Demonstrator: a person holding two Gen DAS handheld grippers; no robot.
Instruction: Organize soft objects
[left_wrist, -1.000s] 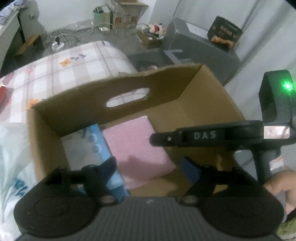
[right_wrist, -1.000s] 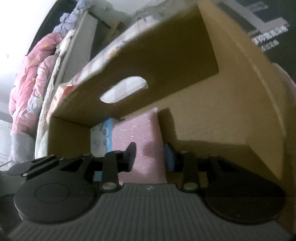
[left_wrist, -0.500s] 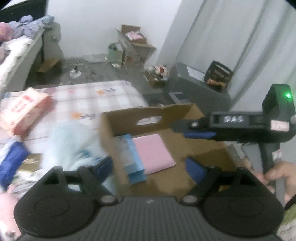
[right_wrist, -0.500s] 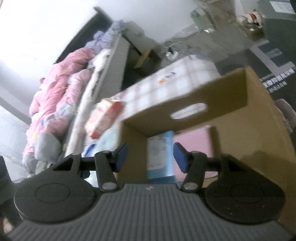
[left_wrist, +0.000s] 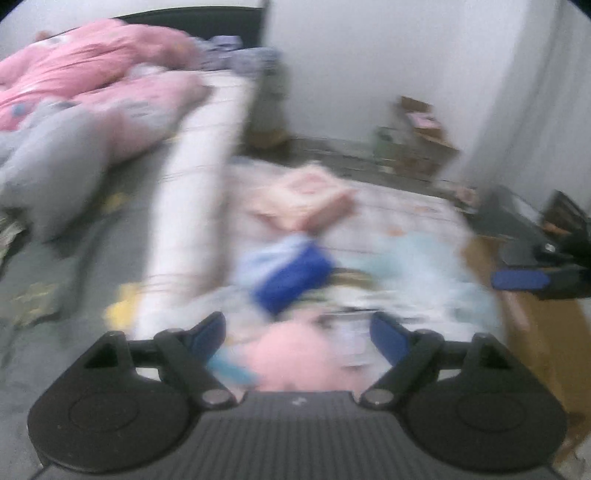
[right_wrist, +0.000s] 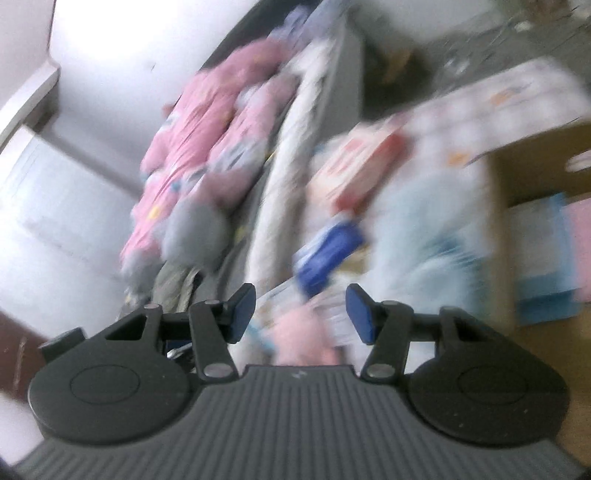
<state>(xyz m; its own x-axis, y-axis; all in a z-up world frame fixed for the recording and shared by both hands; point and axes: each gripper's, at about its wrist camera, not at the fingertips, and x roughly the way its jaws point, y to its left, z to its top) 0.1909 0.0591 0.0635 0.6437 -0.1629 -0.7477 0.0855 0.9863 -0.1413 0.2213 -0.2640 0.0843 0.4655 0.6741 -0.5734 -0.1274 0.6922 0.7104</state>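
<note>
Each hand-held gripper is showing a ribbed dark-grey base flanked by two round black discs. On the left hand-held gripper (left_wrist: 297, 330), black linkage arms with silver screws are carrying blue pads (left_wrist: 388, 338). The right hand-held gripper (right_wrist: 301, 314) is wearing the same black arms, silver screws and blue pads (right_wrist: 360, 314).

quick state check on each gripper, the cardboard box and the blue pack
left gripper: open, nothing held
right gripper: open, nothing held
brown cardboard box: open-topped, light blue pack and pink foam sheet inside
dark blue soft pack: lying loose on the checked surface, outside the box
</note>
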